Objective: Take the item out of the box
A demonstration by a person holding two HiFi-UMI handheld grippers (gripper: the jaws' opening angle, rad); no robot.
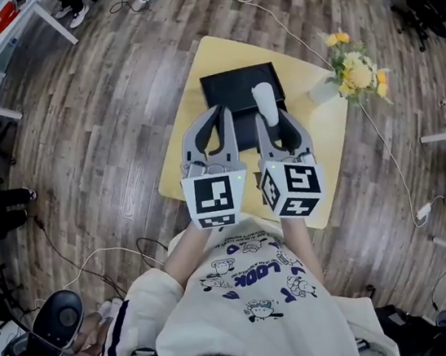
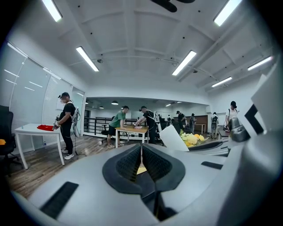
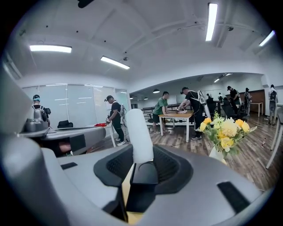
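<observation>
my right gripper clamps the white rounded stick over the flat black box; left gripper closed, empty. next, i'd carry it clear.

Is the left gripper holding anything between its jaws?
No, in the left gripper view the left gripper has its jaws pressed together, and nothing stands between them.

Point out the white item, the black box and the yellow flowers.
white item (image 1: 264, 97): head view, on its rounded far end.
black box (image 1: 231, 90): head view, on its bare left part.
yellow flowers (image 3: 228, 129): right gripper view, on the central bloom.
</observation>
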